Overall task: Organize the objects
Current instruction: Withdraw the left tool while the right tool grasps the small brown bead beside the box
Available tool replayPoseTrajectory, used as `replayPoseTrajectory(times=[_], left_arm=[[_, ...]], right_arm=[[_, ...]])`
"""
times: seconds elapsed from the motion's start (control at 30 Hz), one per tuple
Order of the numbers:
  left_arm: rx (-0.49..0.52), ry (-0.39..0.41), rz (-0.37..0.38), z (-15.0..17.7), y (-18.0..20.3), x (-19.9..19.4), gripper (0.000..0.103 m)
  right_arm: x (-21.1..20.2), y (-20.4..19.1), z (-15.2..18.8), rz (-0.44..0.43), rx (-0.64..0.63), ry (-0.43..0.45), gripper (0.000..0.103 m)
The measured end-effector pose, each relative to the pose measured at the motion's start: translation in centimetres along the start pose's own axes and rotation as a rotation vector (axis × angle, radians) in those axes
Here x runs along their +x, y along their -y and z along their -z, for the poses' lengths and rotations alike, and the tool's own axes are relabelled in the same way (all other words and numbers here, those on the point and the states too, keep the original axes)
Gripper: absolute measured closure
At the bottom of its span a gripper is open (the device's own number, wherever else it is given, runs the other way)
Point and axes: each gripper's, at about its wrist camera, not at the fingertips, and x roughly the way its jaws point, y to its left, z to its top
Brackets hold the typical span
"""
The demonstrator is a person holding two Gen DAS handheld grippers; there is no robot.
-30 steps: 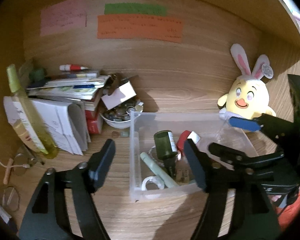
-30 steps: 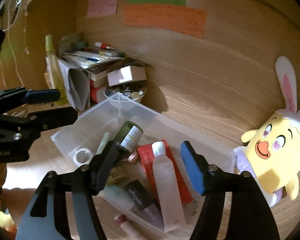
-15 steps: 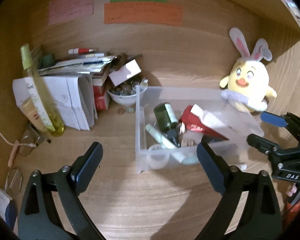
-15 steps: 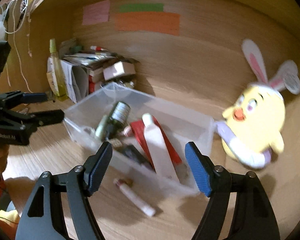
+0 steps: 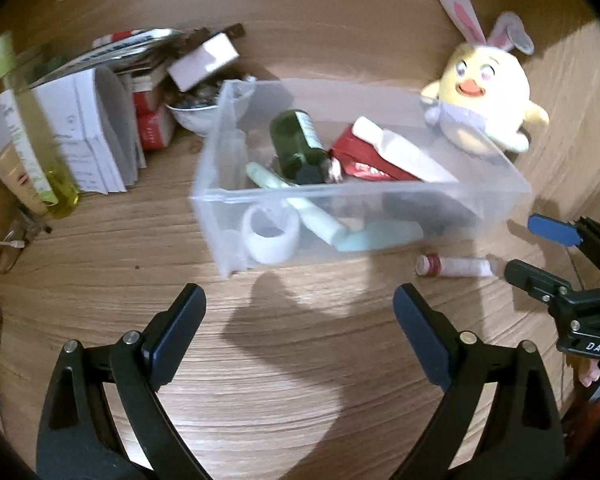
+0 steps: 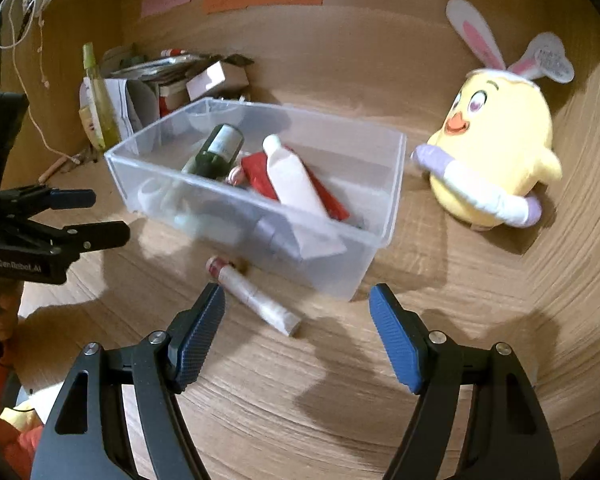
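Note:
A clear plastic bin (image 5: 496,160) (image 6: 392,184) stands on the wooden desk and holds a green bottle (image 5: 296,146) (image 6: 220,146), a white tube (image 6: 296,180), a red pack (image 5: 360,158) and a tape roll (image 5: 270,234). A small pink-capped tube (image 6: 252,294) (image 5: 454,267) lies on the desk outside the bin's front wall. My left gripper (image 5: 296,344) is open and empty, in front of the bin. My right gripper (image 6: 298,336) is open and empty, just short of the loose tube.
A yellow bunny-eared plush chick (image 5: 484,92) (image 6: 496,148) sits right of the bin. At the back left are stacked papers and books (image 5: 88,136), a yellow-green spray bottle (image 5: 32,128), a small bowl (image 5: 192,114) and a white box (image 5: 204,62). Glasses (image 5: 8,240) lie at far left.
Both grippers have pulled back from the bin, which now looks farther off. The loose tube in front of the bin has come into view. Both stay open.

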Motion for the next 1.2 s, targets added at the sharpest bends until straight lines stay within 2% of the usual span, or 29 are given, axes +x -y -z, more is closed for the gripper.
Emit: replayPoseTrajectory(times=[0.13,0.27,0.4,0.47,0.53,0.73,0.87,0.97,1.2], left_arm=[[0.020,-0.012,0.001,0.1,0.6,0.6,0.007],[0.014,-0.016,0.005,0.4,0.4,0.5,0.007],[0.000,-0.026,-0.002,0.6,-0.4,0.6,0.007],[-0.010,-0.027,0.000,0.8,-0.8,0.5,0.007],[-0.021,-0.024,-0.001,0.8,-1.1,0.4,0.007],[-0.043,-0.025,0.012,1.1,-1.7,0.1,0.007],[-0.037,-0.029,0.019,1.5,-1.6,0.0,0.007],[-0.026,-0.034,0.033,1.6,-1.3,0.0,0.007],[0.029,-0.043,0.066,1.6,0.0,0.2,0.007]], right_arm=[[1.8,-0.5,0.0,-0.046,-0.009,-0.057,0.045],[3.8,-1.5,-0.5,-0.084,-0.029,-0.099,0.049],[5.4,-2.6,-0.4,-0.117,-0.073,-0.146,0.069],[5.3,-3.3,-0.4,-0.125,-0.097,-0.143,0.074],[5.2,-4.0,-0.3,-0.173,-0.110,-0.144,0.079],[4.8,-7.1,0.1,-0.274,-0.172,-0.146,0.081],[4.6,-8.3,0.3,-0.294,-0.202,-0.153,0.081],[4.3,-7.9,0.4,-0.272,-0.190,-0.144,0.081],[4.0,-4.0,-0.3,-0.258,-0.066,-0.148,0.080]])
